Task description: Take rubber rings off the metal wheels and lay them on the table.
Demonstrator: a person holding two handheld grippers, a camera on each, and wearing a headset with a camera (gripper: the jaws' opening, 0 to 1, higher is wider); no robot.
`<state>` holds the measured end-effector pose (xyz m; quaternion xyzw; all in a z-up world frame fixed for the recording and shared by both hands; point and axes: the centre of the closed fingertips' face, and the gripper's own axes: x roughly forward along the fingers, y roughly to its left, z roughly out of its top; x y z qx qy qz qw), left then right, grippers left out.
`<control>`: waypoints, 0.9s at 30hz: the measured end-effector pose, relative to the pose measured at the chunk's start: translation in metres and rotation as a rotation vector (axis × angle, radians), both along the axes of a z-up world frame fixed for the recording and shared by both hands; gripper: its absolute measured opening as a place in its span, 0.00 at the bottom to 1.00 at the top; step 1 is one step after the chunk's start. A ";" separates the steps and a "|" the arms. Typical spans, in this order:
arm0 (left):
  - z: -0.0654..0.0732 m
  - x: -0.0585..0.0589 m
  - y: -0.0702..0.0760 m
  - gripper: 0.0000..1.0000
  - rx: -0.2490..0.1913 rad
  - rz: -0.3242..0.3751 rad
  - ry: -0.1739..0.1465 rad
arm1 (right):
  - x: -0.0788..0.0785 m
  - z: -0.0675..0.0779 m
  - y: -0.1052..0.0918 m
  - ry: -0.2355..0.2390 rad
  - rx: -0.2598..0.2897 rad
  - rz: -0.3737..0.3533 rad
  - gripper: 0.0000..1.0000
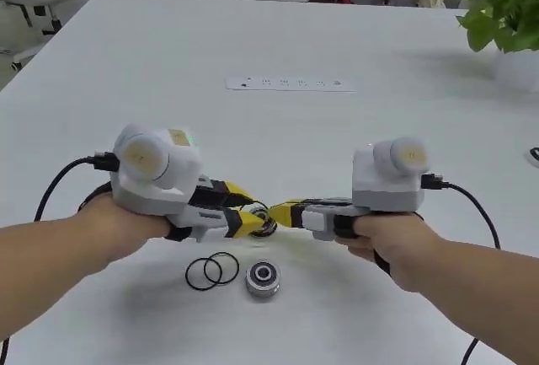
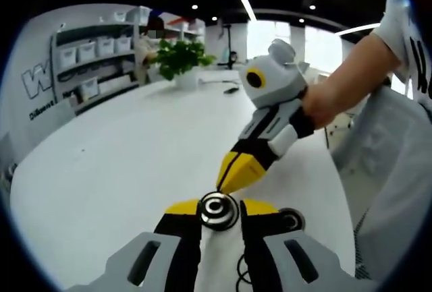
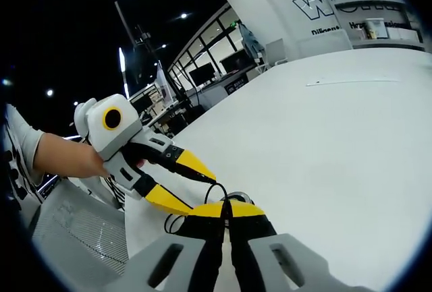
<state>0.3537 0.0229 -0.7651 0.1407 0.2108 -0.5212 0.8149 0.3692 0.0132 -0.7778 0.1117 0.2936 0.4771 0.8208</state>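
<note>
The left gripper [image 1: 251, 214] and right gripper [image 1: 279, 212] meet tip to tip above the white table [image 1: 354, 36], close to its near edge and about midway along it. A hand holds each one.

The left gripper's yellow-tipped jaws are clamped on a metal wheel [image 2: 218, 212], one jaw on either side of its rim, and hold it clear of the tabletop. The wheel is small, round and silvery, with bright concentric rings around a dark centre, much like a bearing.

In the left gripper view, the right gripper's jaws come down to a closed yellow point that touches the upper rim of this wheel. In the right gripper view, the same jaws are pressed together, and a thin black loop of rubber ring [image 3: 215, 188] stands up right at their tips. The loop appears to be pinched between them and drawn away from the wheel.

On the table just nearer the near edge than the grippers lie two loose rings [image 1: 210, 271]. They are thin black circles lying flat, and one overlaps the other. Just beside them, towards the right edge, a second wheel [image 1: 264, 278] lies flat with its face up. It is silver, with a dark band around a pale hub.

A white power strip [image 1: 290, 84] lies flat around the middle of the table, well apart from the work. A potted plant [image 1: 504, 2] stands at the far right corner. Black cables trail from both grippers towards the near edge.
</note>
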 end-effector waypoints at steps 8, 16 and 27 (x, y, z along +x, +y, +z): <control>0.014 -0.008 0.004 0.33 -0.041 -0.006 -0.008 | -0.001 0.005 0.001 -0.001 0.011 0.004 0.00; 0.018 -0.019 0.013 0.44 -0.055 -0.027 -0.008 | -0.006 0.010 0.004 -0.005 0.019 0.013 0.00; 0.020 -0.023 0.032 0.58 -0.058 -0.003 -0.010 | -0.014 0.014 0.012 -0.002 0.029 0.038 0.00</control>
